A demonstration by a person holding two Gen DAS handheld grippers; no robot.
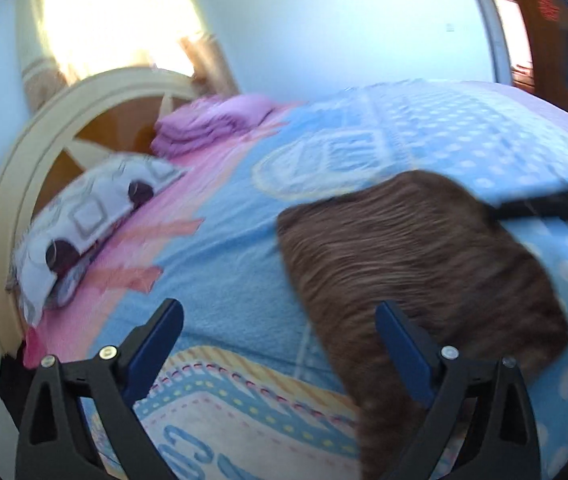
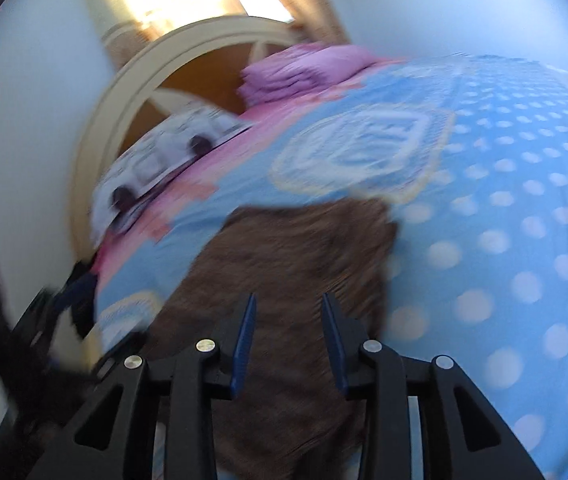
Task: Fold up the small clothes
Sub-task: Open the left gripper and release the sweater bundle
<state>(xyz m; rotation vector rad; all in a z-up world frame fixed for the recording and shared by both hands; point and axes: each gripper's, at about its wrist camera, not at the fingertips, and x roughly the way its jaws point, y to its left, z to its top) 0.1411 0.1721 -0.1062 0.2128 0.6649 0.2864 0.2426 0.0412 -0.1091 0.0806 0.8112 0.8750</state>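
A small brown ribbed garment [image 1: 416, 264] lies flat on the blue blanket [image 1: 235, 280] of a bed. In the left wrist view my left gripper [image 1: 279, 312] is wide open and empty, above the garment's left edge; its right finger is over the cloth. A dark bar of the right gripper crosses the garment's far right corner. In the right wrist view the garment [image 2: 296, 264] fills the centre, and my right gripper [image 2: 288, 300] hangs above its middle, jaws partly open with nothing between them. Both views are motion-blurred.
A patterned pillow [image 1: 91, 220] and a stack of folded pink-purple bedding [image 1: 211, 124] lie at the head of the bed by the cream arched headboard [image 1: 63, 120]. The blanket's polka-dot part [image 2: 504, 240] spreads to the right. A doorway [image 1: 512, 32] is at far right.
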